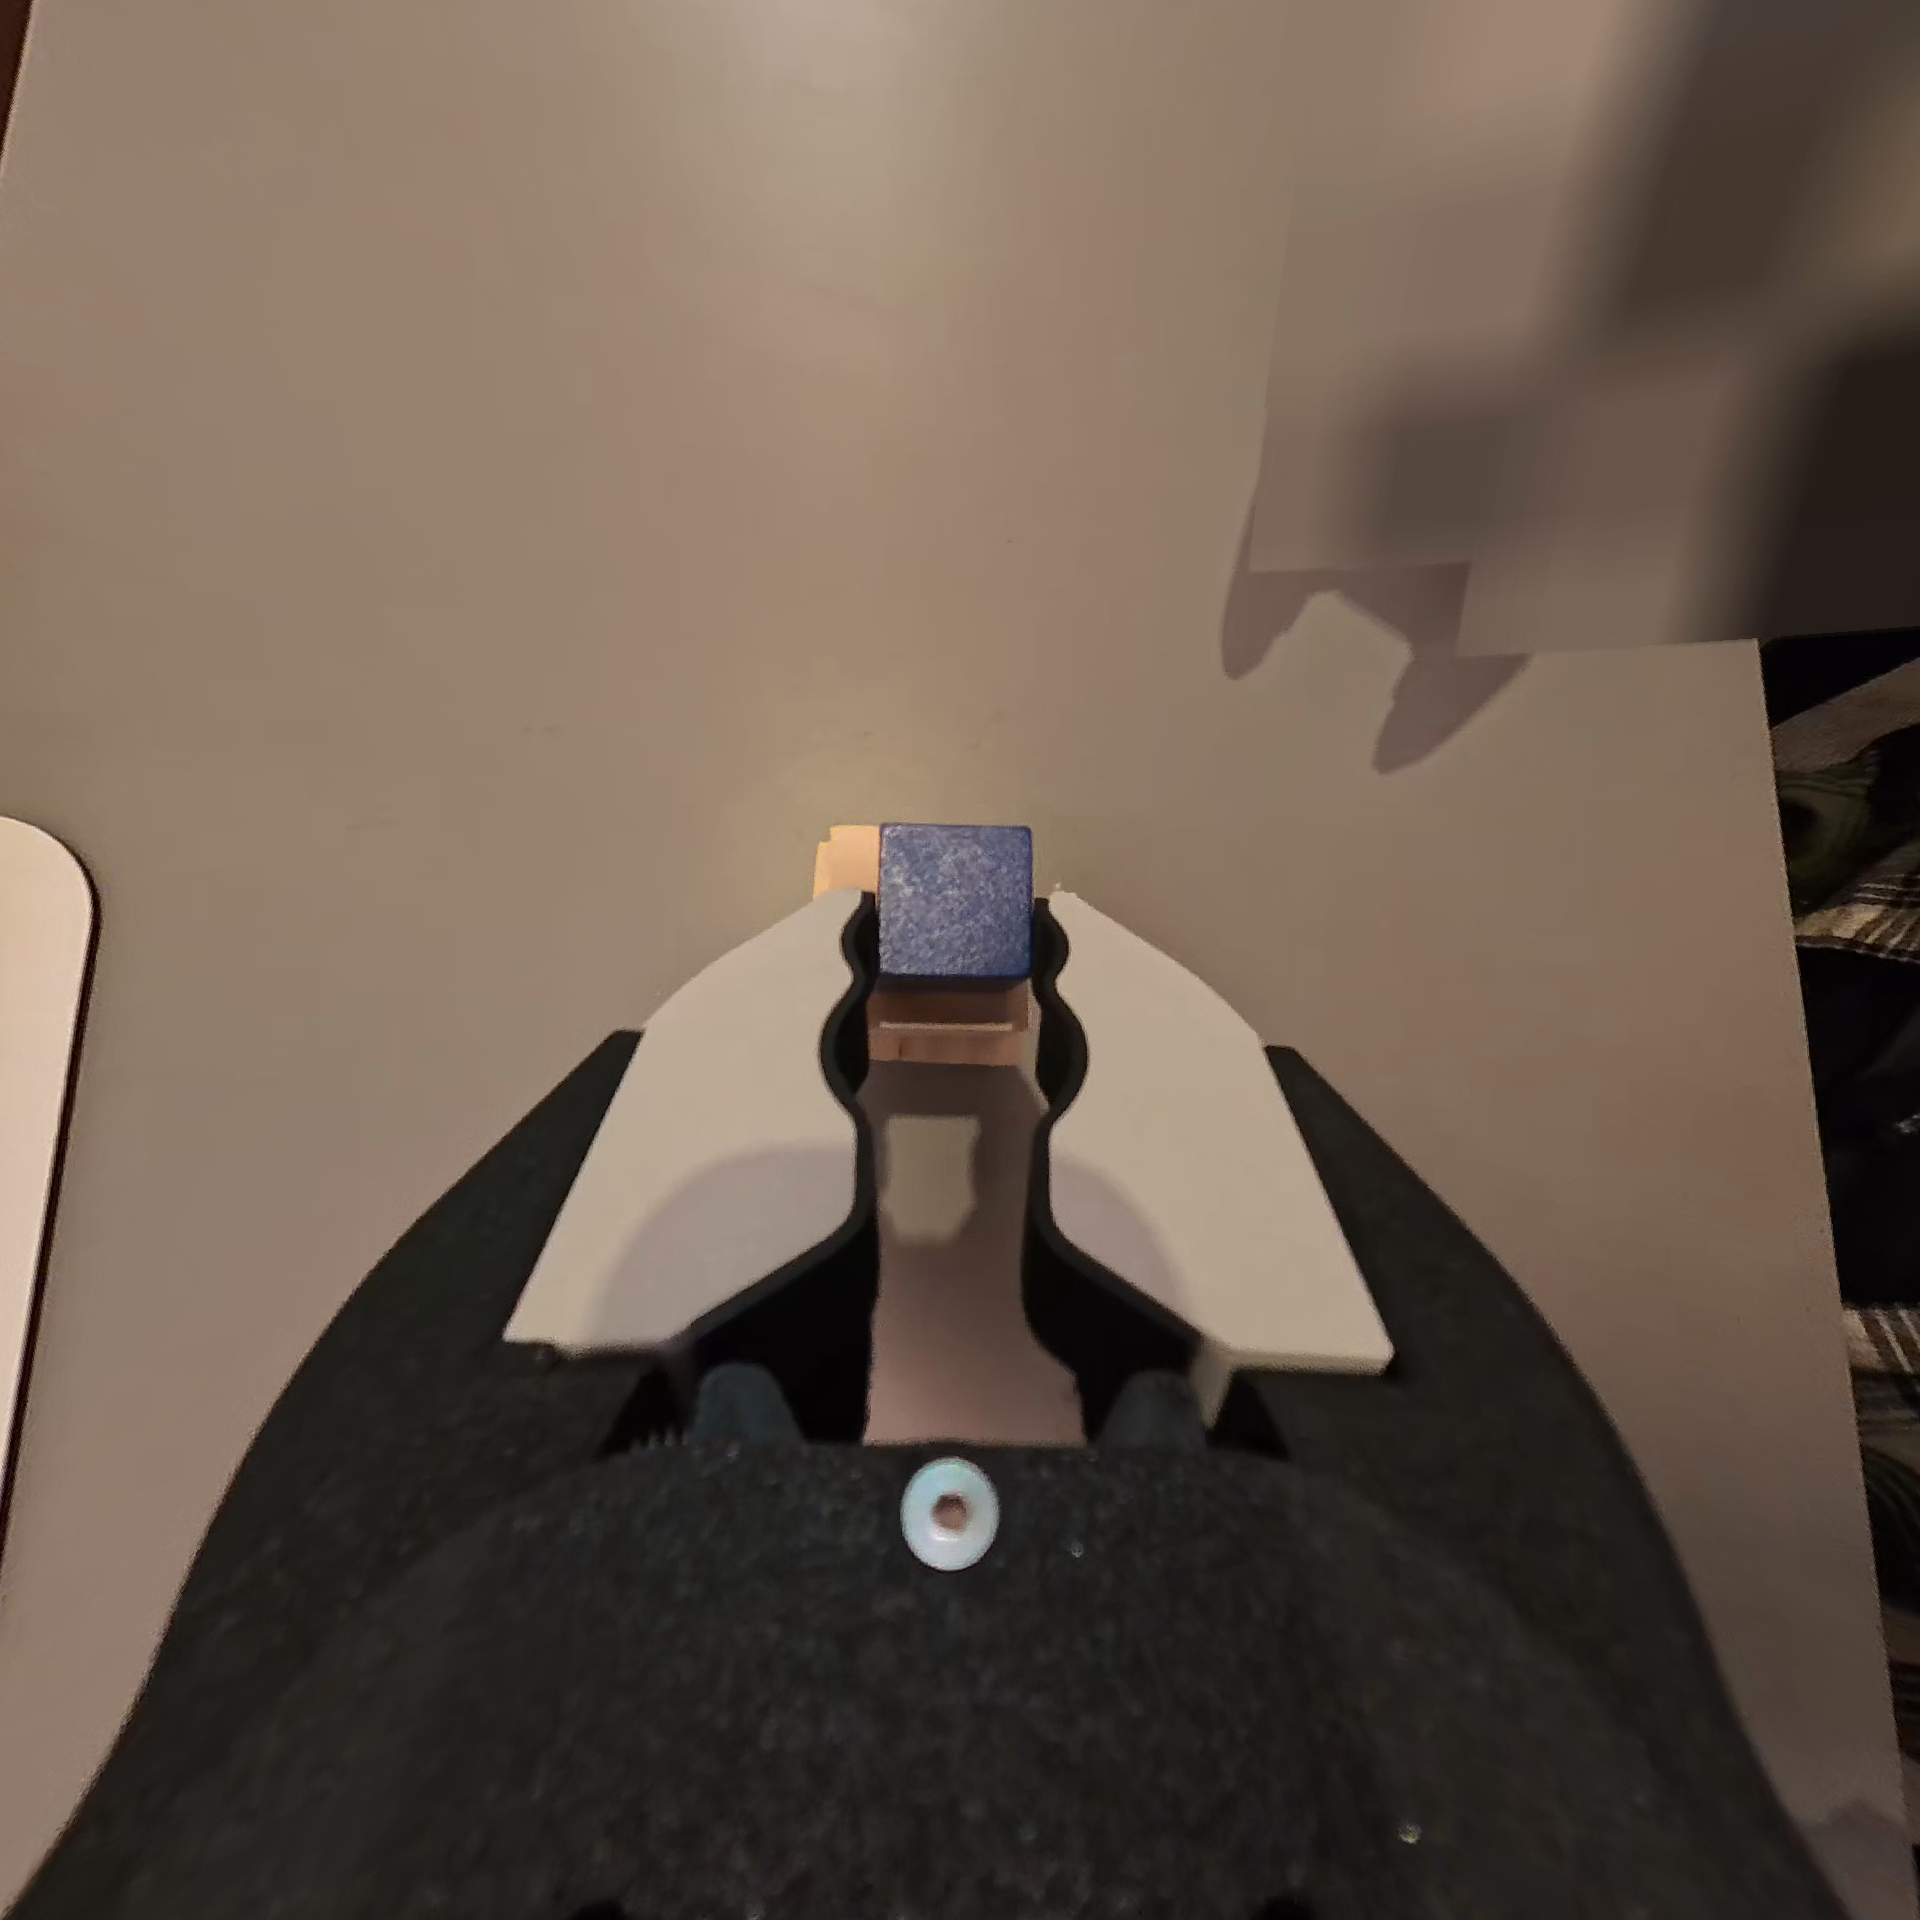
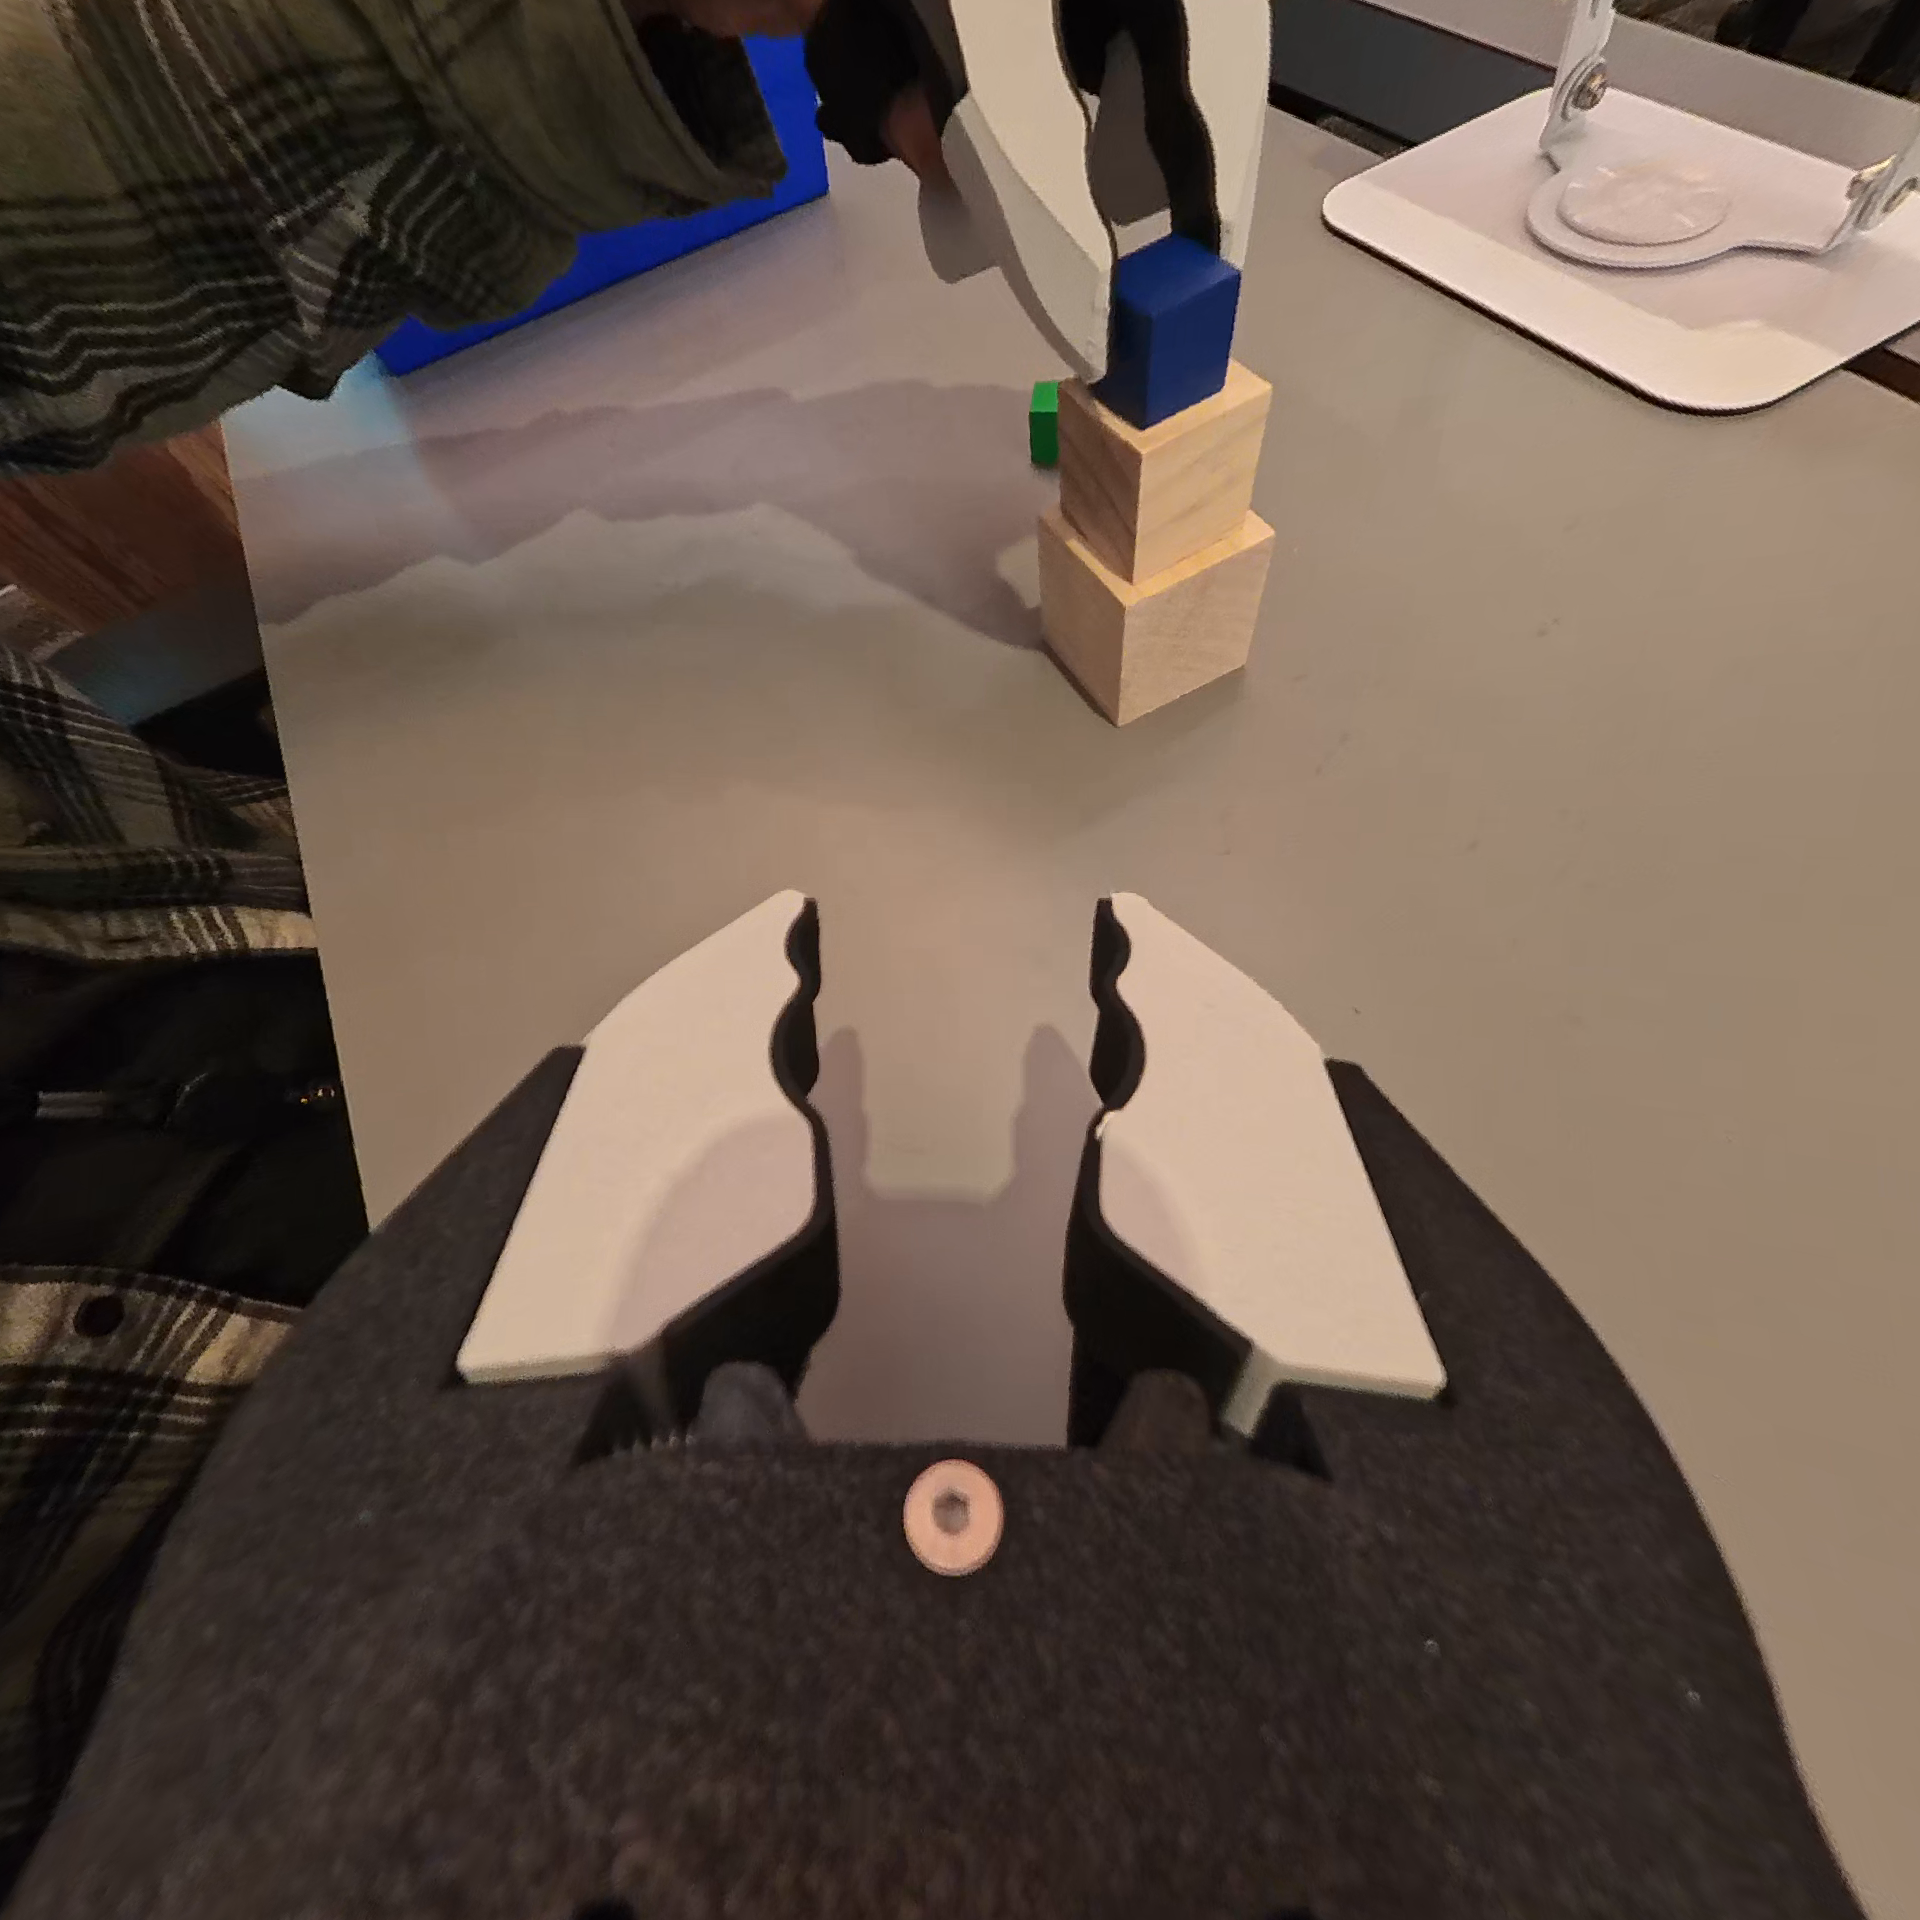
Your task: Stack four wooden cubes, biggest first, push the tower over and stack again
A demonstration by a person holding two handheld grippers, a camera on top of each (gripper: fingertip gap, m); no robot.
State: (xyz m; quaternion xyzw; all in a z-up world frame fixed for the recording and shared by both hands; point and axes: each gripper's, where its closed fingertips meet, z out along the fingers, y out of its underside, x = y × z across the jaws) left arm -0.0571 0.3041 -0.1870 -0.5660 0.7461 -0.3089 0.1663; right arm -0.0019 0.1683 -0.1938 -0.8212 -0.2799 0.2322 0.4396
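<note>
Left gripper (image 1: 954,914): pointed down from above, its two white fingers clamped on the sides of the blue cube (image 1: 956,912); in the right wrist view it (image 2: 1153,343) comes in from 12 o'clock.
Blue cube: sits on the middle wooden cube (image 2: 1164,473), third level of the tower, turned a little against the cube below.
Middle wooden cube: plain wood, resting on the biggest wooden cube (image 2: 1153,623).
Biggest wooden cube: plain wood, standing on the grey table (image 2: 644,779), at 1 o'clock from the right gripper (image 2: 954,909).
Green cube (image 2: 1044,421): smallest, alone on the table just behind the tower, at its 11 o'clock, partly hidden.
Right gripper: low over the table, fingers spread apart with nothing between them, well apart from the tower.
White stand base (image 2: 1621,281): flat plate at 2 o'clock.
Blue box (image 2: 623,260): at 11 o'clock, behind a plaid sleeve (image 2: 291,177).
</note>
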